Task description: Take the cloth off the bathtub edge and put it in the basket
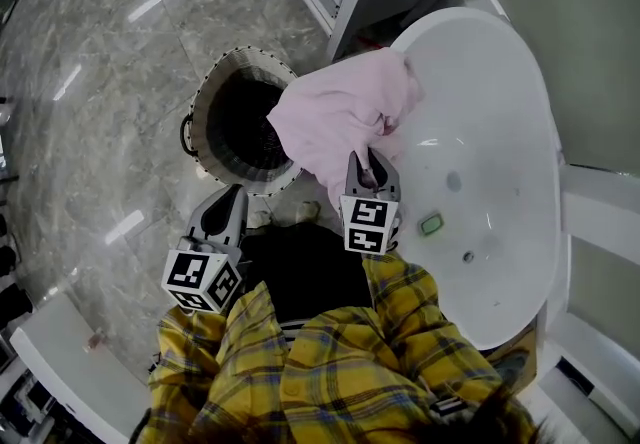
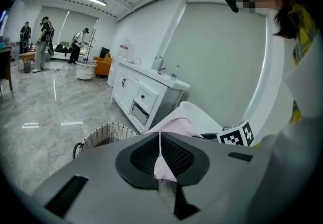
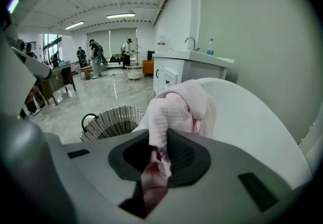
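At the bathtub edge [image 1: 446, 16], pink cloth [image 1: 335, 117] pinched in jaws of the right gripper [image 1: 368, 168]; left gripper [image 1: 233, 196] jaws together.

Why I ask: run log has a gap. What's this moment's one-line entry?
right hand-held gripper: shut on pink cloth | left hand-held gripper: shut, empty | pink cloth: over bathtub edge | basket: beside bathtub

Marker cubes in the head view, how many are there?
2. One cube rides the left claw, near the basket; the other rides the right claw, which grips the pink cloth by the bathtub. None looks hidden.
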A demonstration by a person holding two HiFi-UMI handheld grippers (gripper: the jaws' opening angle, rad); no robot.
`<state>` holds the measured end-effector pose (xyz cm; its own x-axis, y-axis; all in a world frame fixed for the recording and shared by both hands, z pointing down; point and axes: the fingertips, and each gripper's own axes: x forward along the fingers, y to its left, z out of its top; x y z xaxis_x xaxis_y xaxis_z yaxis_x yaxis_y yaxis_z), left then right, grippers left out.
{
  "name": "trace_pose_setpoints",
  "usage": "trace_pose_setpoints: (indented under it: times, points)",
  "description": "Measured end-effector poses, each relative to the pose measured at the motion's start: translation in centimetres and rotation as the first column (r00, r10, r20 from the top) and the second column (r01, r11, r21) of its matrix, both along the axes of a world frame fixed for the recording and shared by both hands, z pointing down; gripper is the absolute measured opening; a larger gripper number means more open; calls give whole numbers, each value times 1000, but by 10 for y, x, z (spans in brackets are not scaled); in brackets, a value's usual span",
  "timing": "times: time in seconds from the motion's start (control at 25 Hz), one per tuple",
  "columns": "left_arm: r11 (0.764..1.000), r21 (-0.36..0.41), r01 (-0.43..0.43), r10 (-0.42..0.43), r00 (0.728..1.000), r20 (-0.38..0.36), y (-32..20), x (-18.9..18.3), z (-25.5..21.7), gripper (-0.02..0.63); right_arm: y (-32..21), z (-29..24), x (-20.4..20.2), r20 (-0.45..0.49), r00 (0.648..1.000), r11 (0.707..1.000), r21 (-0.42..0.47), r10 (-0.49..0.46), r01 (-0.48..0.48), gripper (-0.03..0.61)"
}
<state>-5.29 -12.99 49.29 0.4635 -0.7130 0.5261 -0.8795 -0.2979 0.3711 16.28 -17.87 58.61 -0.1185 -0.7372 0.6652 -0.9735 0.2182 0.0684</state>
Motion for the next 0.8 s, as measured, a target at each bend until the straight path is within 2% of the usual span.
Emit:
trace_pose_setpoints:
  times: [0.04, 0.08, 0.24, 0.44, 0.8]
  points:
    - [1000, 3, -7, 7, 1000, -2, 0, 0, -1, 23, 1, -1, -2, -9, 1000, 1000, 5, -3, 3, 61]
    - [1000, 6, -14, 14, 1000, -4, 0, -1, -2, 23, 2, -1, -3, -12, 1000, 1000, 5, 0, 0, 52]
    - [999, 26, -34, 34, 999, -10, -2, -6, -11, 23, 1, -5, 3, 10, 999, 999, -4, 42, -42, 49]
    - [999, 35, -36, 37, 999, -13, 3, -21, -16, 22, -3, -24, 9, 28, 997, 997, 31, 67, -68, 48]
    - [997, 73, -39, 40, 999, -17, 1, -30, -35, 23, -14, -92, -11, 93, 995, 989, 137, 38, -51, 48]
